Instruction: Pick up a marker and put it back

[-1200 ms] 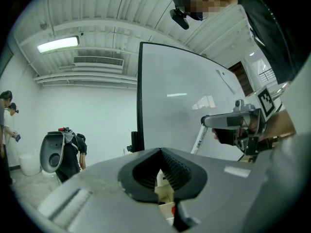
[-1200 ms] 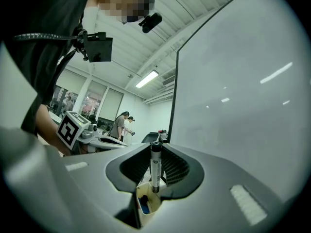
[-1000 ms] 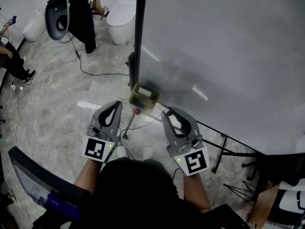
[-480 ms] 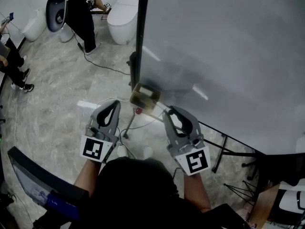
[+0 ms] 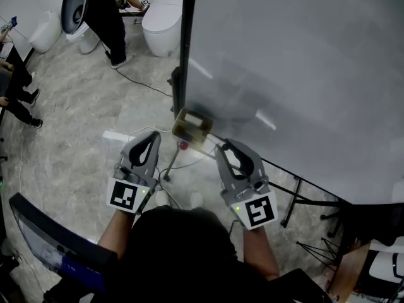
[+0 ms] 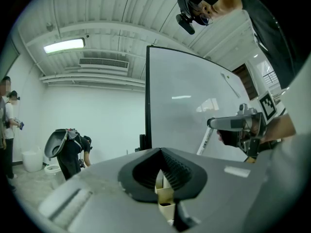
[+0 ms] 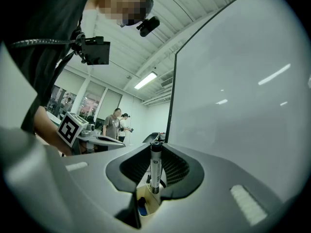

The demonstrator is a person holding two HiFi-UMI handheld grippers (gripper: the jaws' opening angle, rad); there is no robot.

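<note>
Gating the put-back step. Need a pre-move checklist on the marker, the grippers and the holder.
1. Right gripper shut on the white marker with a dark cap: ok.
2. Marker upright in the jaws, not tilted: ok.
3. Marker's lower end lined up over the beige open-top holder: ok in the right gripper view.
4. Whether that end is inside the holder or above it: cannot tell.
5. Room in the holder, where a small blue item already lies: cannot tell.
6. Left gripper jaws together, holding nothing, clear of the marker: ok.

Grey marbled floor (image 5: 76, 106) — a black cable (image 5: 145, 85) trails across it; a white toilet (image 5: 161, 24) stands there.
</note>
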